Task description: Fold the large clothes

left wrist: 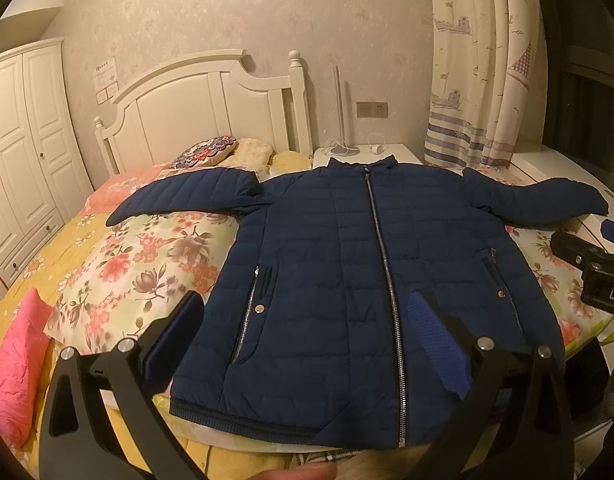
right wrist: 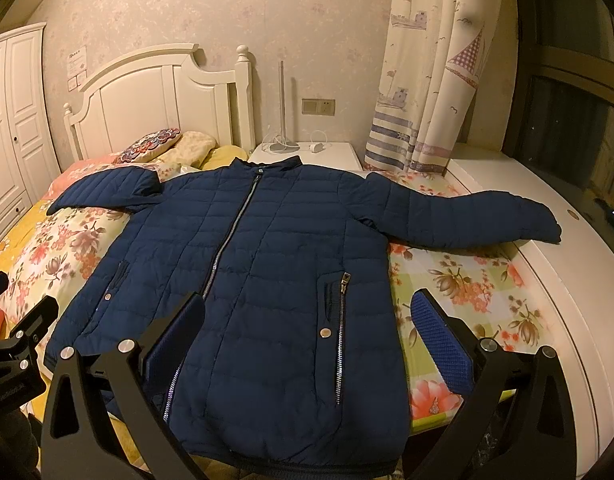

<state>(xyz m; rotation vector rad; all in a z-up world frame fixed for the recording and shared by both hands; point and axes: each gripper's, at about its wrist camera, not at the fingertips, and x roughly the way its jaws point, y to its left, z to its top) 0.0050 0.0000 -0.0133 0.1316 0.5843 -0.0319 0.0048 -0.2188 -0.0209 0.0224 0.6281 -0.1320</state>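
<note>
- The left black two-finger gripper with blue pads (left wrist: 307,340) has its fingers spread wide apart, holding nothing.
- The right black two-finger gripper with blue pads (right wrist: 311,332) is also spread wide, holding nothing.
- Both point forward, side by side and level.
- A bit of a bare finger (left wrist: 303,471) shows under the left one.

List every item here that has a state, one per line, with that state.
Navy quilted puffer jacket: lying flat, front up, unfolded, both sleeves spread out.
Silver front zipper: closed up to the collar.
Left hand-held gripper: open, above the jacket's hem, holding nothing.
Right hand-held gripper: open, above the jacket's lower half, holding nothing.
White panelled wardrobe: doors shut.
Ship-print curtain: gathered to one side.
</note>
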